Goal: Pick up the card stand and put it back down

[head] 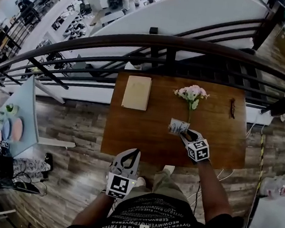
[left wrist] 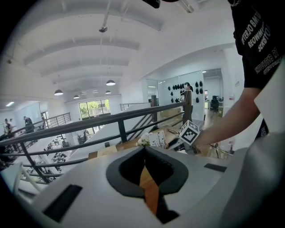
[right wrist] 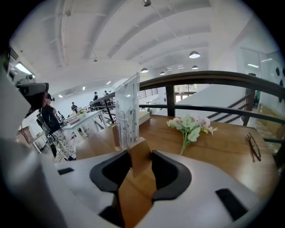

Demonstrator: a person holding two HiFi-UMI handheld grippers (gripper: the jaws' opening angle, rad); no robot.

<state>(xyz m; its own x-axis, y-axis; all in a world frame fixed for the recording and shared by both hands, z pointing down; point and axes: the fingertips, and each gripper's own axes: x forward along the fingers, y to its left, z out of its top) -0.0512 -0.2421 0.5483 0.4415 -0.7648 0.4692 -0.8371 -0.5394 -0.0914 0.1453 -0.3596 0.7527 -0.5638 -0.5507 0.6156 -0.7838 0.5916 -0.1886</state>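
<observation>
Wooden-based card stand clamped by its base in the right claw, clear panel upright, low at the table near its front edge; contact with the top not discernible. Just behind, pink flower bunch. Farther left, tan notebook; far right, glasses. Left claw clenched on nothing, off the table's front edge.

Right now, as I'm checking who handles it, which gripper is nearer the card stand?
Right. The right gripper is closed on the wooden base of the card stand; the left gripper is well apart from it, at the near edge of the table.
</observation>
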